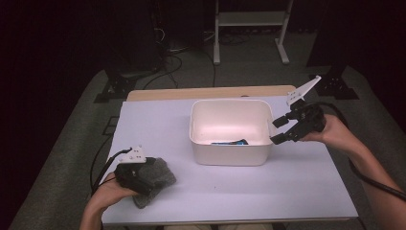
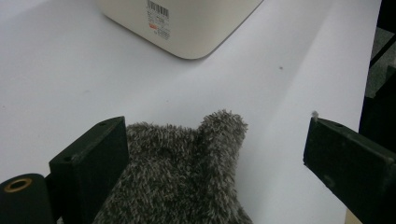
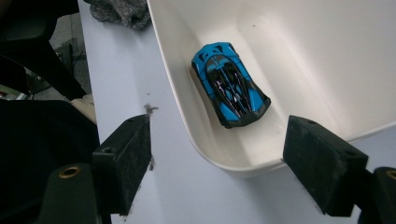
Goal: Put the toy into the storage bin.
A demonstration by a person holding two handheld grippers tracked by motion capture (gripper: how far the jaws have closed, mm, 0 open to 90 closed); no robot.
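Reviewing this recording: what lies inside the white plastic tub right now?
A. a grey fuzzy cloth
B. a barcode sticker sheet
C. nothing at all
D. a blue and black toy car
D: the right gripper view shows the blue and black toy car lying on the floor of the white plastic tub beside its wall, while the grey fuzzy cloth sits out on the table by the left hand-held gripper.

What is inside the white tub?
A blue toy car lies in the white tub, against its near wall. That wall hides most of the car in the high view.
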